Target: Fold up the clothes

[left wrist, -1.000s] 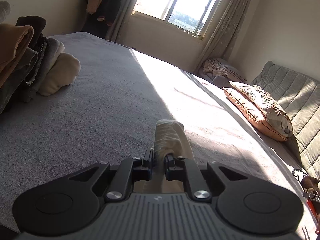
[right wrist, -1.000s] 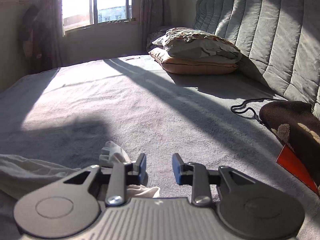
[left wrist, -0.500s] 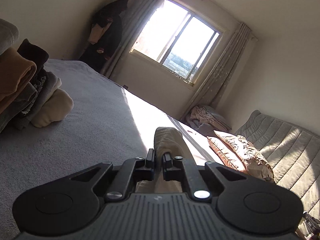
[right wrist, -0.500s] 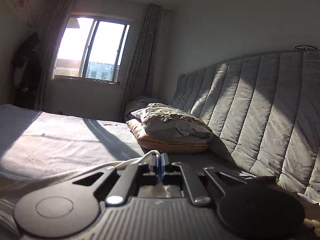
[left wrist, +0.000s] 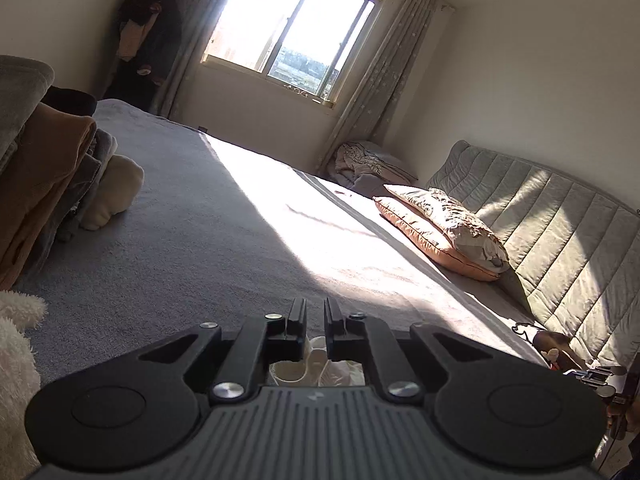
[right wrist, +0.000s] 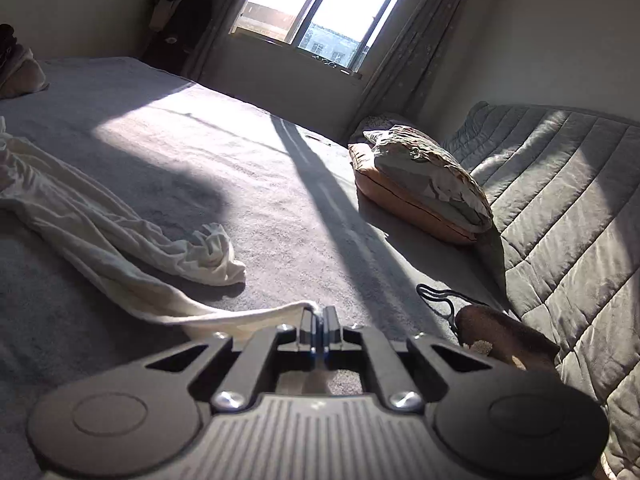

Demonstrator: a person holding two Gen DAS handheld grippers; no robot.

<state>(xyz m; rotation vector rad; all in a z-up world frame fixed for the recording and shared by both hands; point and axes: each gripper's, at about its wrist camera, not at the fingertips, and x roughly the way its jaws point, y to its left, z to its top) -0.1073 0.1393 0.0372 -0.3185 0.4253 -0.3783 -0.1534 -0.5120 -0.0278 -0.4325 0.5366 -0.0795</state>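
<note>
The cream garment [right wrist: 100,216] is stretched out across the grey bed [right wrist: 280,208], and one thin edge of it is pinched tight by the closed right gripper [right wrist: 319,322]. A bunch of the same cloth is held low between the fingers of the left gripper [left wrist: 316,312], whose jaws have just opened a little.

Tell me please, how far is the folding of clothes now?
Done: a stack of folded clothes sits on the bed. In hand: the right gripper pinches the cream garment; the left gripper holds pale cloth too. Left: that garment lies twisted, unfolded.
</note>
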